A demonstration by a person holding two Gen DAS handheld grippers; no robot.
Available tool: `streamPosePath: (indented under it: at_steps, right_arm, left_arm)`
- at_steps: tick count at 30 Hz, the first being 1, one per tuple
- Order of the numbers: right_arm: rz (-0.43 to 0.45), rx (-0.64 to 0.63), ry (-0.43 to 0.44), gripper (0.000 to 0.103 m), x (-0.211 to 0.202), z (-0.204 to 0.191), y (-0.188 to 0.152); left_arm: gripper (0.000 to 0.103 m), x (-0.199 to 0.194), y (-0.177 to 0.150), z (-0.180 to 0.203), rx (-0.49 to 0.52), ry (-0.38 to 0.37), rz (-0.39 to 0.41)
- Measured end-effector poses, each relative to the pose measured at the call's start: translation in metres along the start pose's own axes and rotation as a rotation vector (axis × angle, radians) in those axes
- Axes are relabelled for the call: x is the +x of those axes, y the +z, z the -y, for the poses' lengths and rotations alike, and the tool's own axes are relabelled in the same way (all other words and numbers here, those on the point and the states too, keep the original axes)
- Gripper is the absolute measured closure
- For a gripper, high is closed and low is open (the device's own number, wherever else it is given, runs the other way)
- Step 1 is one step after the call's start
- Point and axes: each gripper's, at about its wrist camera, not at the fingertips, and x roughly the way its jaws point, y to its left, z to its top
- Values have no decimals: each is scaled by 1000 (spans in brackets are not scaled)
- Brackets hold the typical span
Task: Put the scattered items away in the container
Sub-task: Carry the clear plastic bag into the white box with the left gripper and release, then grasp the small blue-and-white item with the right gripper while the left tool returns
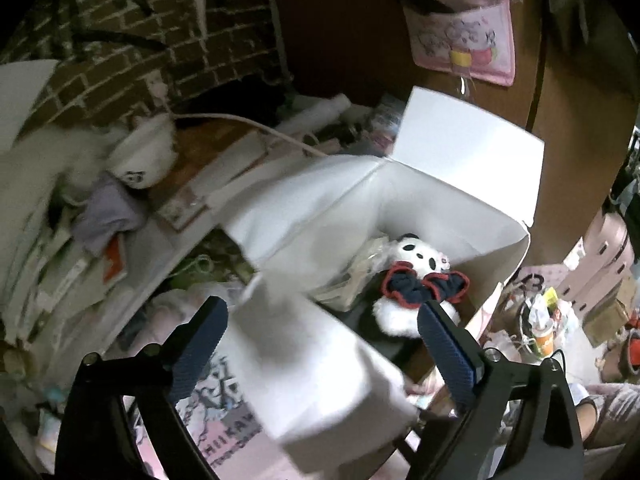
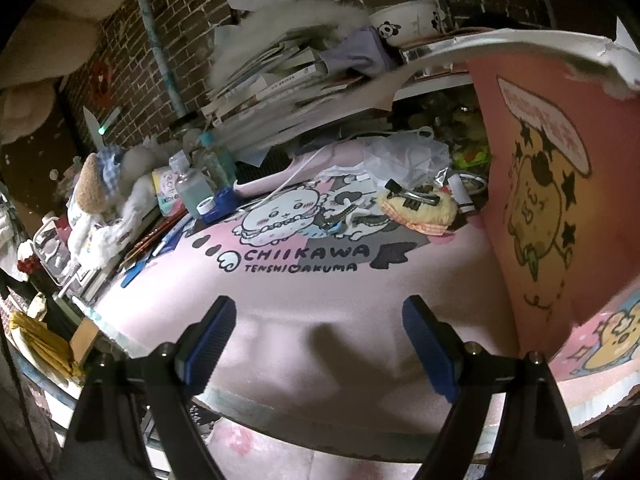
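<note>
My left gripper (image 1: 320, 344) hangs over the open white box (image 1: 460, 208), its blue-padded jaws spread wide with nothing pressed between them; only the box's near flap lies blurred below the gap. Inside the box, toward its right wall, lies a panda plush (image 1: 416, 256) on its back, head at the far end, and across its middle sits a navy scrunchie with red edging (image 1: 424, 284). My right finger (image 1: 448, 348) stands just in front of the plush's white lower body; I cannot tell whether it touches. Crumpled clear wrapping (image 1: 360, 268) lies just left of the panda in the box. Far left of the box, on a cluttered shelf, a white panda-print bowl (image 1: 144, 160) rests beside lilac cloth (image 1: 108, 216).

My right gripper (image 2: 318, 344) hovers above the pink Chiikawa mat (image 2: 320, 308), jaws apart and empty. The box's pink printed outer wall (image 2: 540, 200) rises at the right of this view. Further out on the mat, near that wall, a yellow frilled pouch (image 2: 420, 212) lies with a dark hair clip (image 2: 412, 198) on top of it, and a small white tube (image 2: 460, 194) sits just right of it. A crumpled clear plastic bag (image 2: 404, 156) lies beyond them. At the mat's far left stand clear bottles (image 2: 192, 188) and a blue contact lens case (image 2: 218, 204).
</note>
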Motion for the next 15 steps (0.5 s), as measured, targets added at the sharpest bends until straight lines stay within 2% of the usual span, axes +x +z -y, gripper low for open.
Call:
streamPosePath:
  at_steps: [6, 10, 15]
  right_arm:
    - [38, -25, -55, 19, 0, -9, -7]
    - [44, -83, -103, 19, 5, -21, -13]
    - [20, -140, -113, 19, 18, -39, -17]
  left_arm:
    - [0, -33, -38, -26, -28, 71, 39]
    - [0, -49, -73, -51, -126, 135, 71]
    - [0, -69, -124, -83, -272, 235, 110]
